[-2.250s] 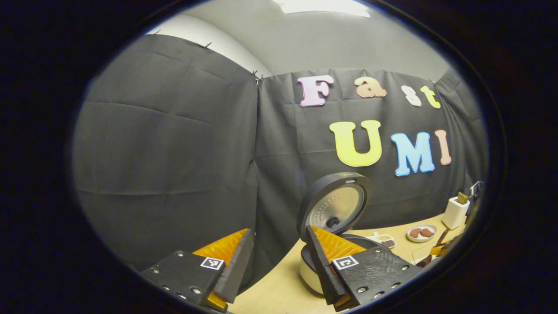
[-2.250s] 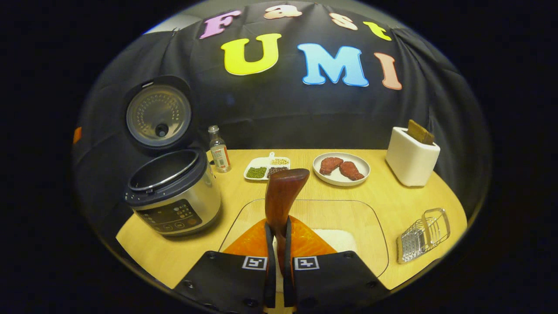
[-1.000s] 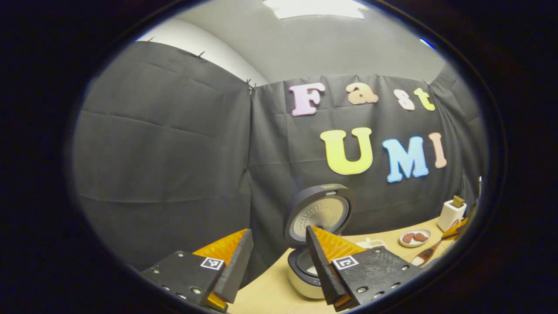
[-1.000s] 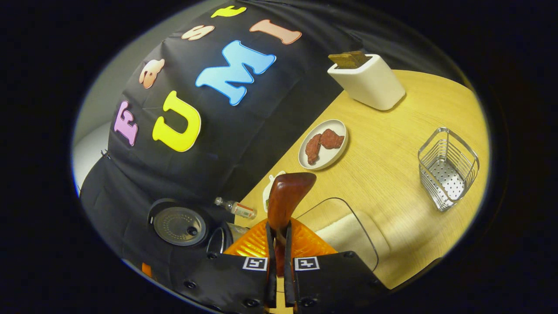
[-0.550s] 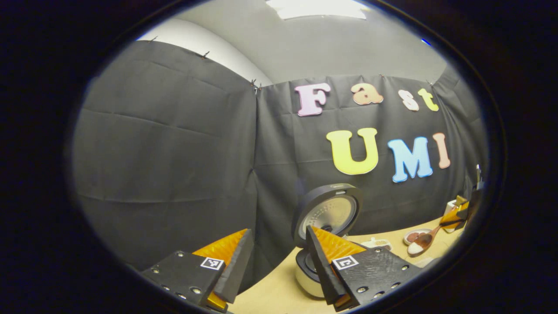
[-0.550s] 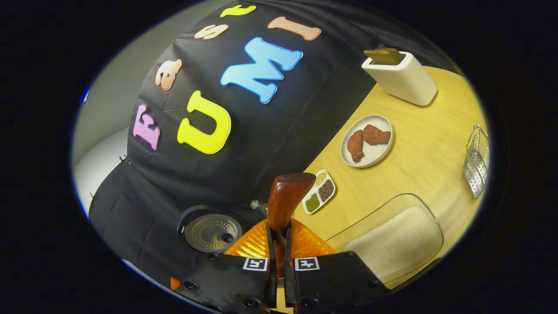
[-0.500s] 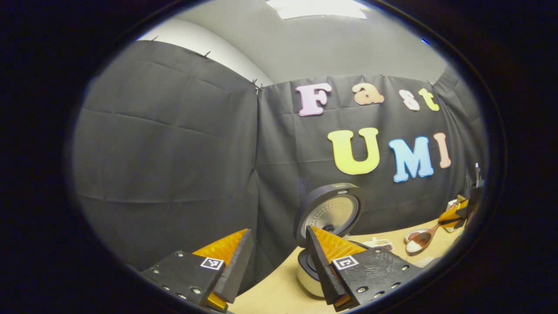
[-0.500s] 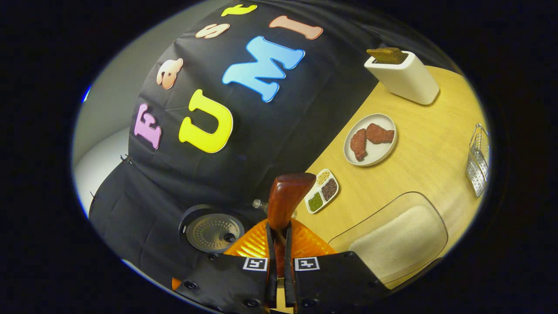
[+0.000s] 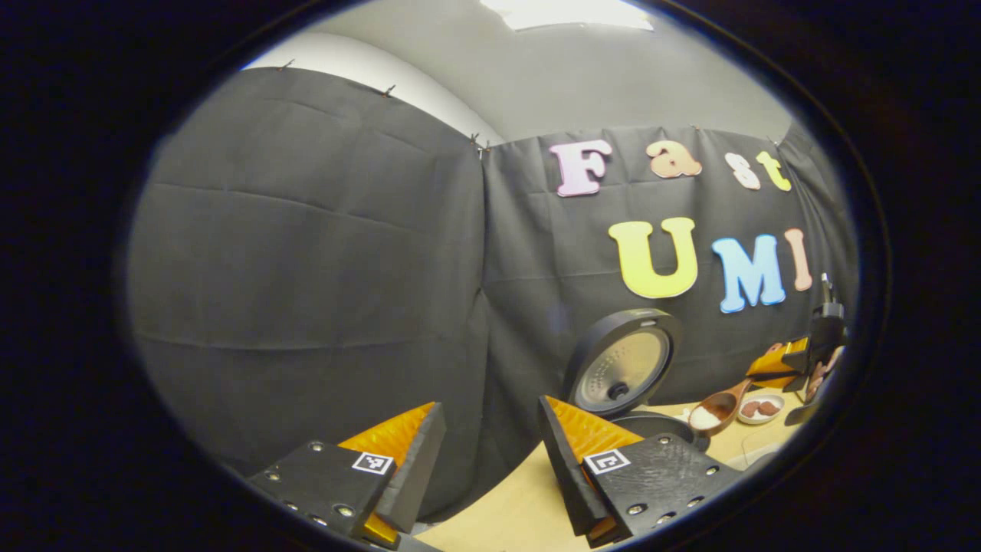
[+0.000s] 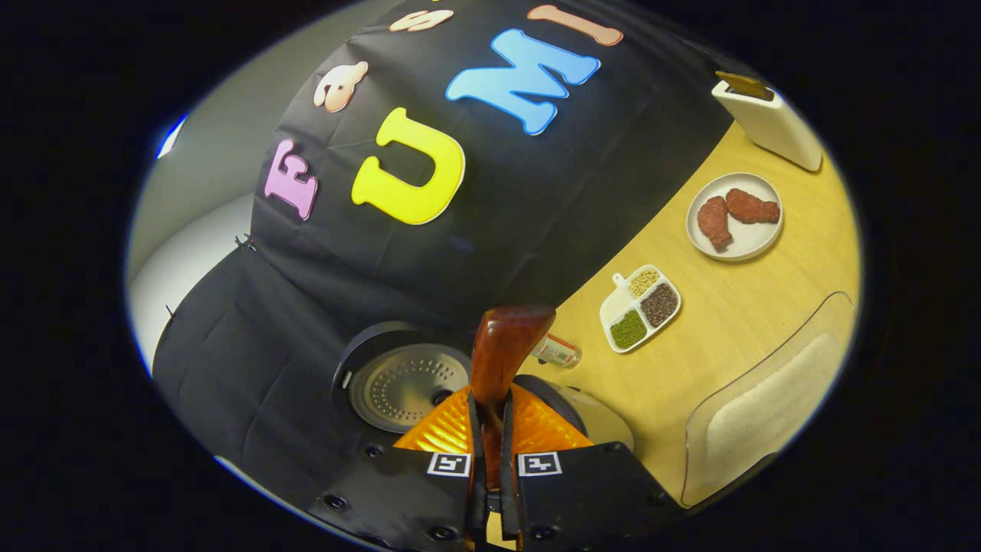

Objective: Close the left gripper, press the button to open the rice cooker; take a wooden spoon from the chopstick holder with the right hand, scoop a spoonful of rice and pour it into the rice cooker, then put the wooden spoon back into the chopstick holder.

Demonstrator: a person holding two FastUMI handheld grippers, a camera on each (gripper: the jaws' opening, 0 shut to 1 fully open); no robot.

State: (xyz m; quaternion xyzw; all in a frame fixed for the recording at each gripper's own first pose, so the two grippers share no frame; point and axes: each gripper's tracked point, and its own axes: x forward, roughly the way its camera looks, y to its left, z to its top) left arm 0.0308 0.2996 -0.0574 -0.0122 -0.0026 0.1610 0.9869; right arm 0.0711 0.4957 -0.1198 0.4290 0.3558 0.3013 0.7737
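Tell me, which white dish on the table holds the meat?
The round plate, carrying two reddish-brown meat pieces. The other white dish, the divided tray, holds green, dark and pale grains.

Likely demo booth, black cloth wall [image 9: 306,253], wooden table [image 10: 736,307]

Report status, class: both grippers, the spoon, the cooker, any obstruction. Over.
Left gripper open, idle. Right gripper shut on wooden spoon, rice loaded, beside the rice cooker; lid up. Nothing blocking.

1. A ceiling panel [image 9: 567,11] glares white above my left view.
2. The table [image 10: 736,307] before me glows warm yellow, evenly lit, with soft shadows.
3. Both my views bend strongly at the edges.
4. Everything looks sharp.
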